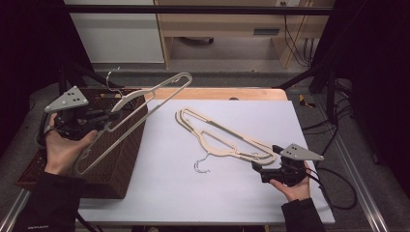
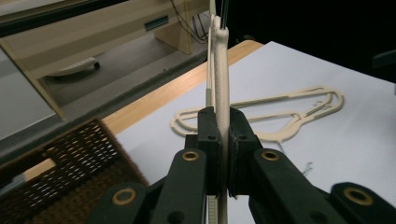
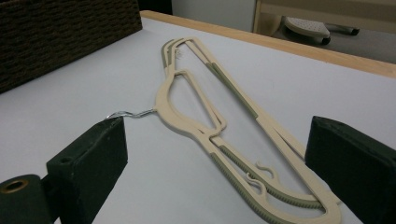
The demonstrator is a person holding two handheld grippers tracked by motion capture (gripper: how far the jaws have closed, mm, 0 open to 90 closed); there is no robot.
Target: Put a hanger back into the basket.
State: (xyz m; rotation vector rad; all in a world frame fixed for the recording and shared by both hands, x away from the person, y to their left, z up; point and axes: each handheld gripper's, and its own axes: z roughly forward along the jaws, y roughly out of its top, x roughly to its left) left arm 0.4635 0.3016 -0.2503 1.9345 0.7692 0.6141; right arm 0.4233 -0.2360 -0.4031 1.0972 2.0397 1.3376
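My left gripper (image 1: 110, 117) is shut on a beige clothes hanger (image 1: 145, 99), held tilted in the air over the dark wicker basket (image 1: 123, 159) at the table's left. In the left gripper view the jaws clamp the hanger's bar (image 2: 222, 84) edge-on. More beige hangers (image 1: 220, 137) lie stacked flat on the white sheet (image 1: 193, 193), their metal hook (image 1: 200, 164) pointing to the near side. My right gripper (image 1: 258, 170) stands open just right of the stack's near end. In the right gripper view the stacked hangers (image 3: 210, 116) lie between and beyond its wide-apart jaws.
The wicker basket (image 3: 56, 37) takes up the table's left side. A wooden table edge (image 1: 217, 93) runs along the back. Cables (image 1: 333, 183) trail off the right edge. Shelving and a white cabinet (image 1: 116, 29) stand beyond the table.
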